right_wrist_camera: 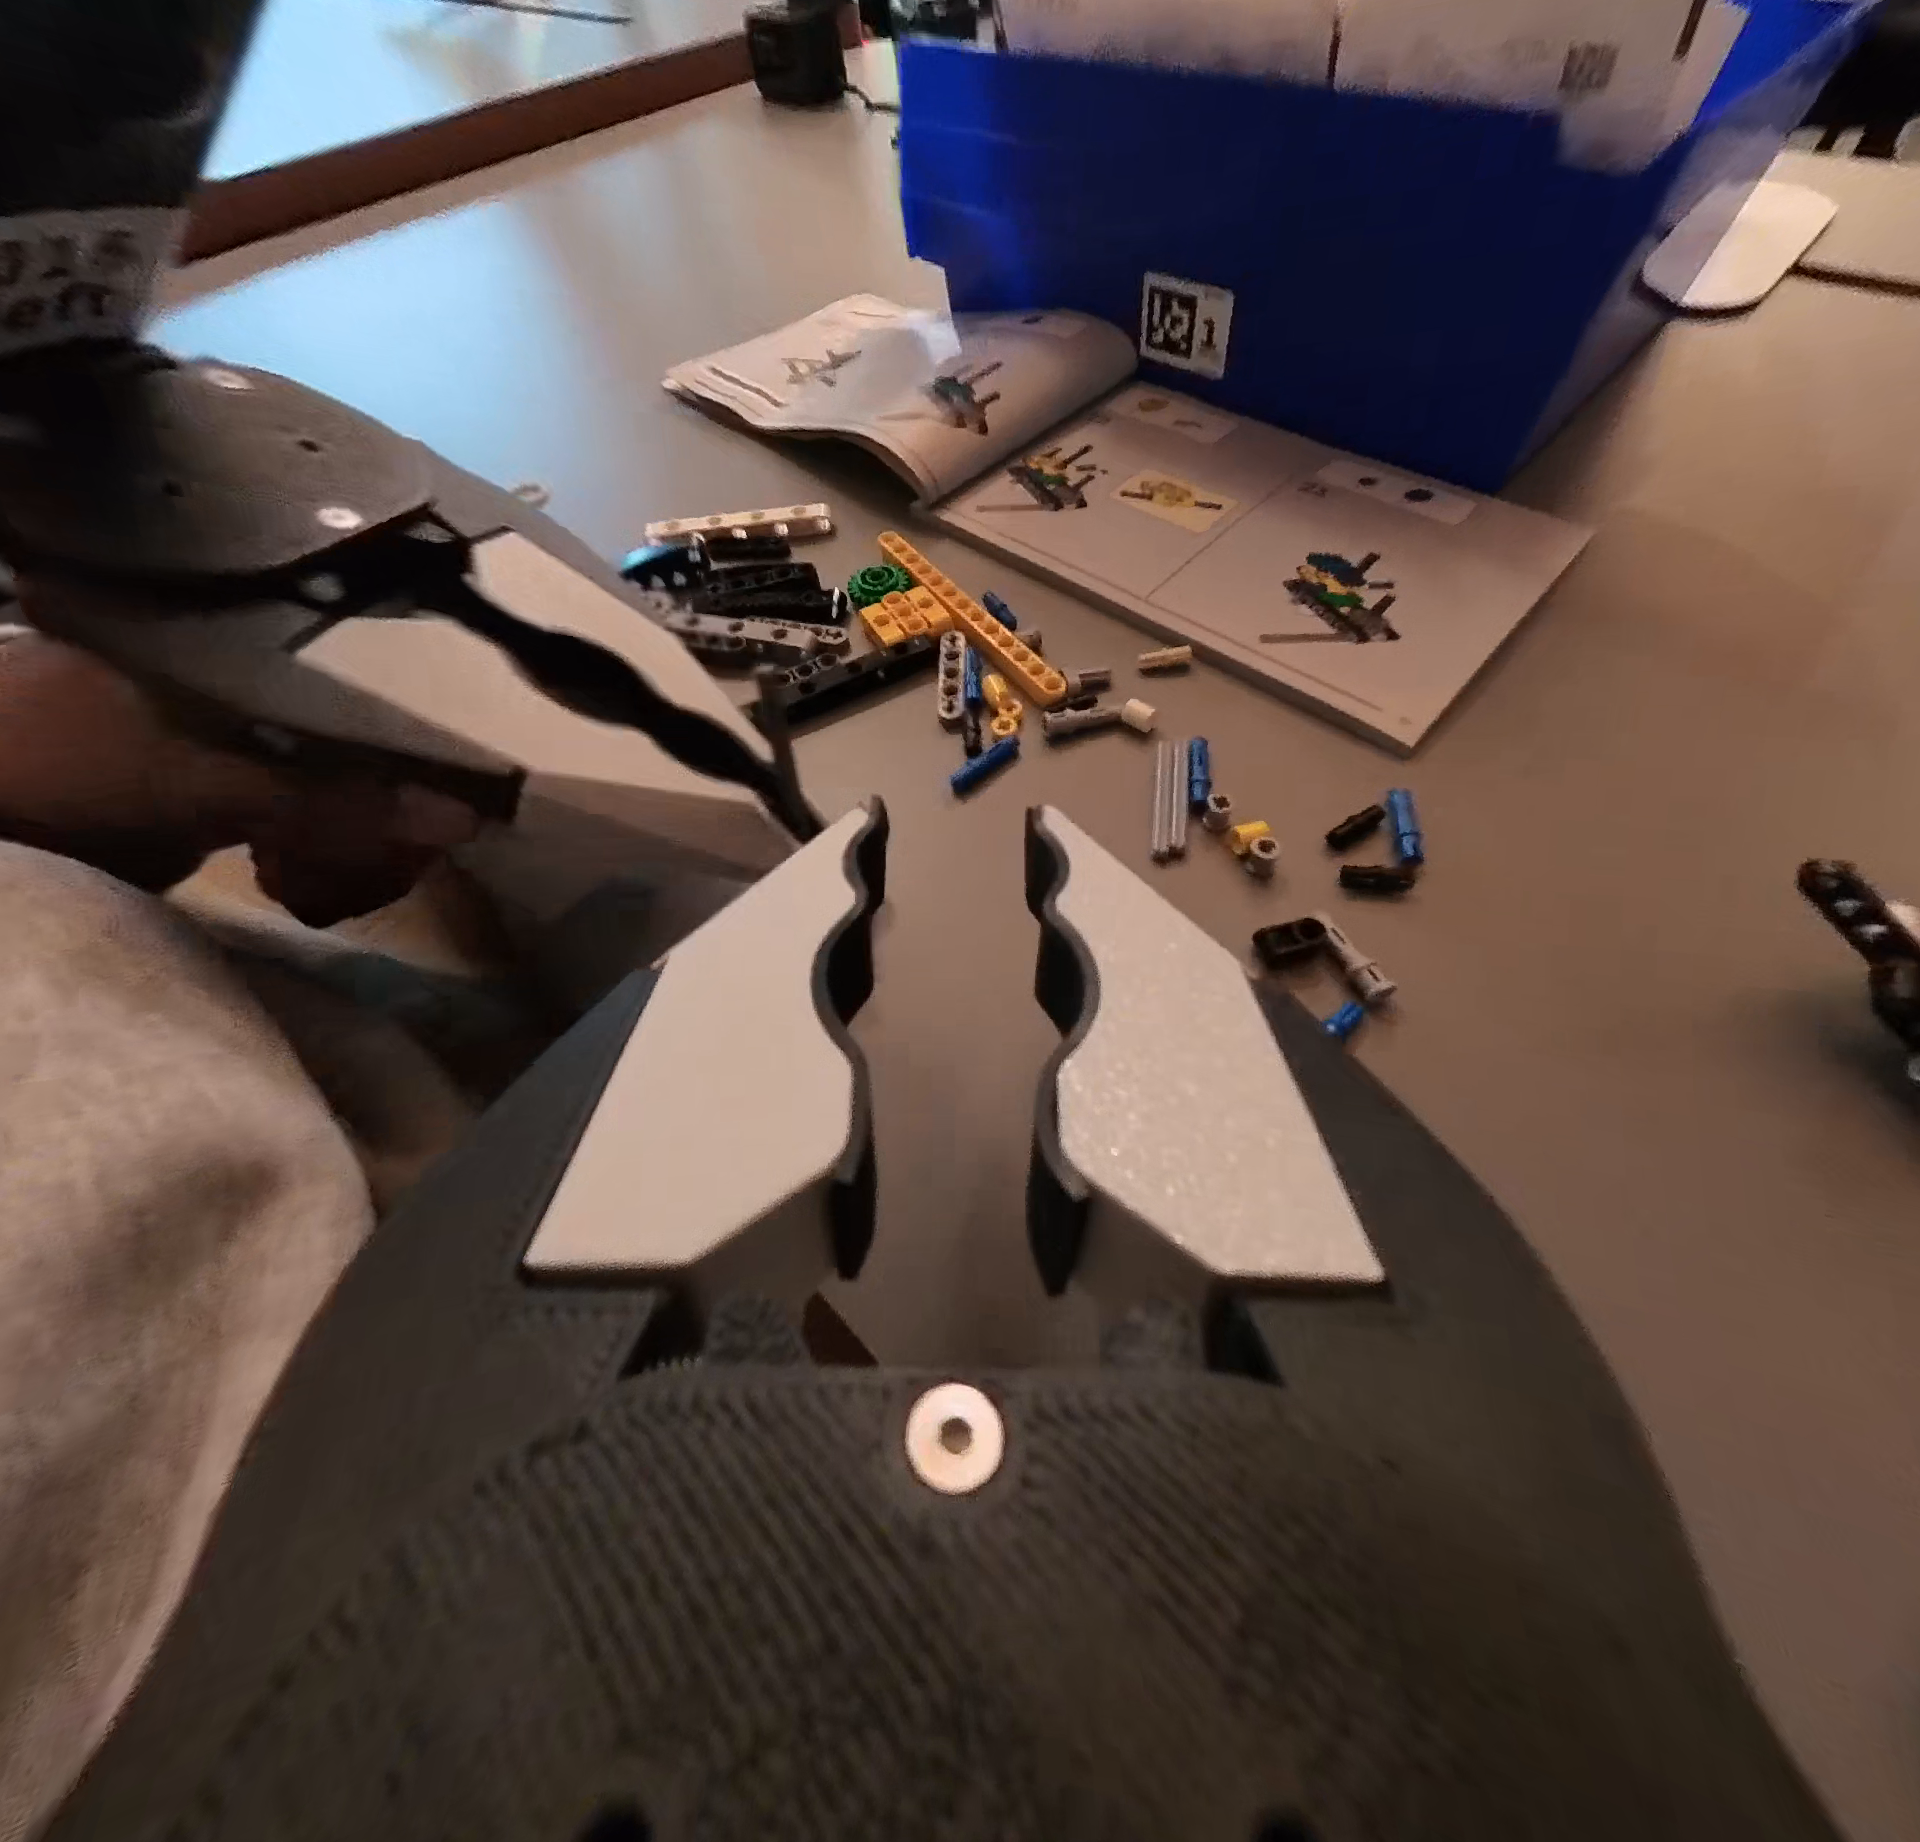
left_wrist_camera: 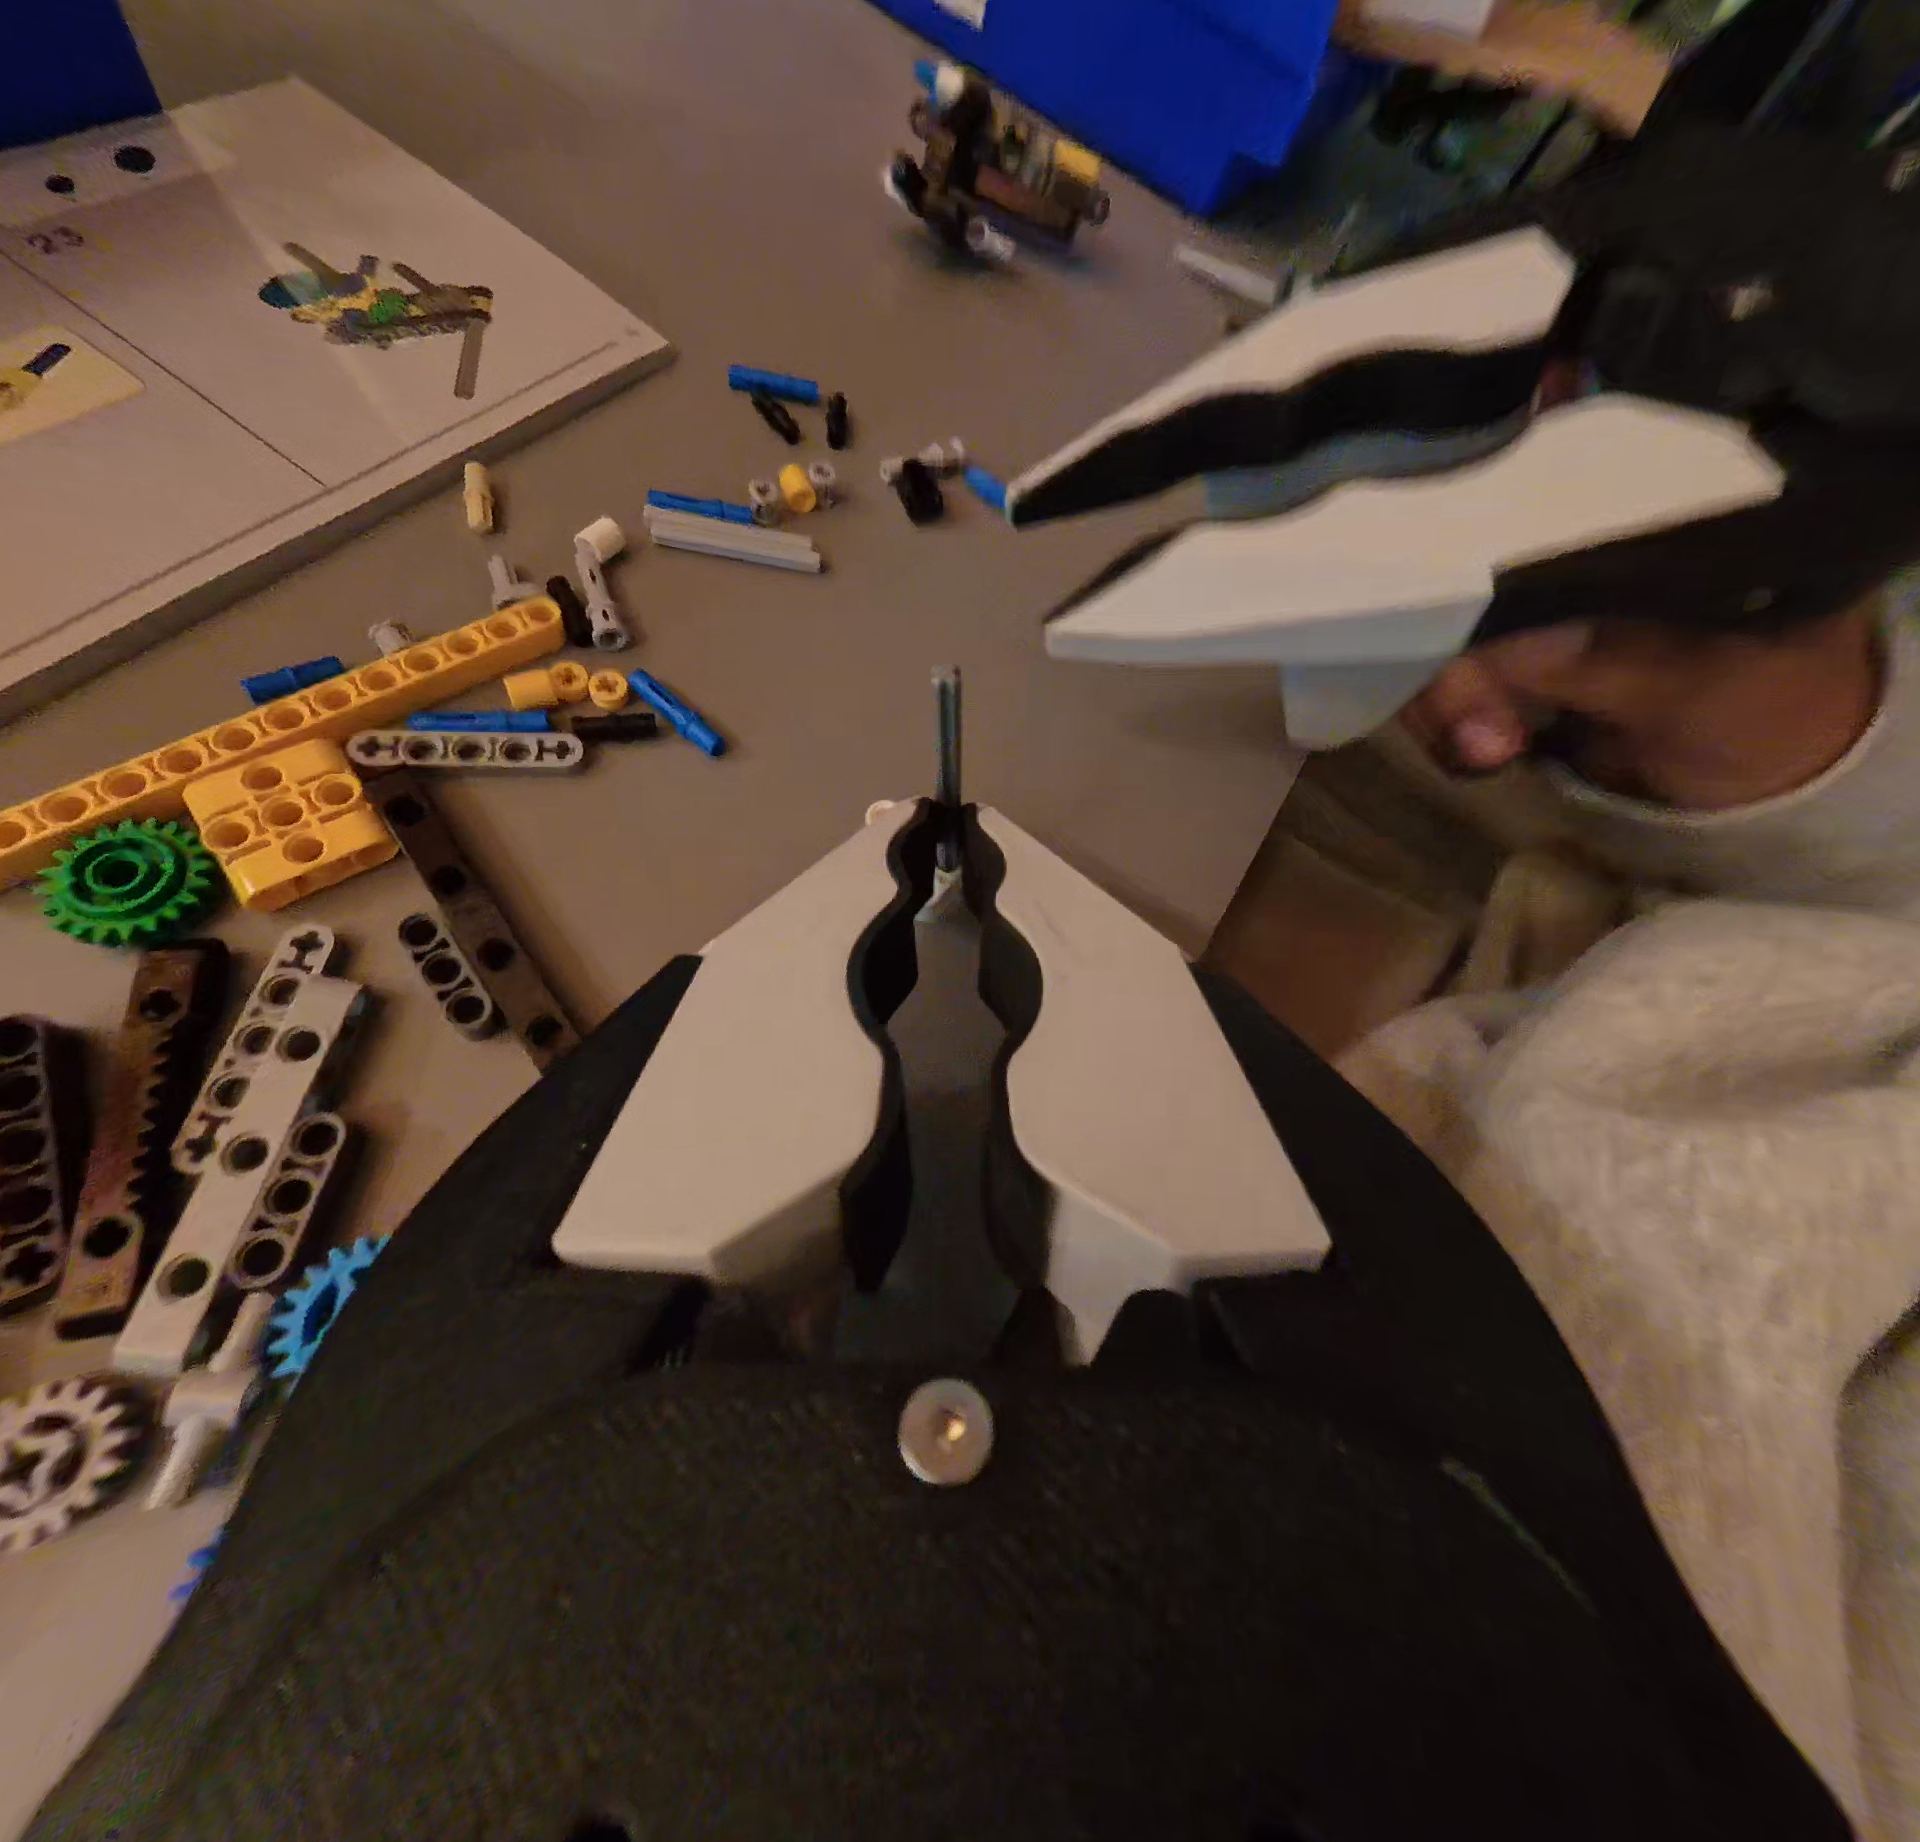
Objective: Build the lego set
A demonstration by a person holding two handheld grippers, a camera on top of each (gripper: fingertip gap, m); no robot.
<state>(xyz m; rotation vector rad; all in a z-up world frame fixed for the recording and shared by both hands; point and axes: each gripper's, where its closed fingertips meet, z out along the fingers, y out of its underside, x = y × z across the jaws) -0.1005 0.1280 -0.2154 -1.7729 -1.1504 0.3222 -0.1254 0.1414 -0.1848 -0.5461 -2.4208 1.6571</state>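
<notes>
My left gripper (left_wrist_camera: pixel 945 821) is shut on a thin dark grey axle (left_wrist_camera: pixel 947 727) that sticks out past the fingertips, held above the grey table. It also shows at the left of the right wrist view (right_wrist_camera: pixel 795 816). My right gripper (right_wrist_camera: pixel 956 821) is open and empty, close to the right of the left gripper's tips; it shows in the left wrist view (left_wrist_camera: pixel 1034 566). A small partly built model (left_wrist_camera: pixel 987 171) stands farther back on the table. Loose pieces lie on the left: a long yellow beam (left_wrist_camera: pixel 281 722), a green gear (left_wrist_camera: pixel 125 878), and blue and black pins (left_wrist_camera: pixel 675 712).
An open instruction booklet (left_wrist_camera: pixel 260 338) lies at the back left, also seen in the right wrist view (right_wrist_camera: pixel 1247 566). A blue bin (right_wrist_camera: pixel 1351 265) stands behind it. Black and grey beams and gears (left_wrist_camera: pixel 260 1117) lie at the near left. A person's sleeve (left_wrist_camera: pixel 1662 1169) is on the right. Tip to tip, the grippers are about 5 cm apart. The green gear (left_wrist_camera: pixel 125 878) is about 12 cm from my left fingertips. My right wrist view (right_wrist_camera: pixel 874 579) looks at it from another angle.
</notes>
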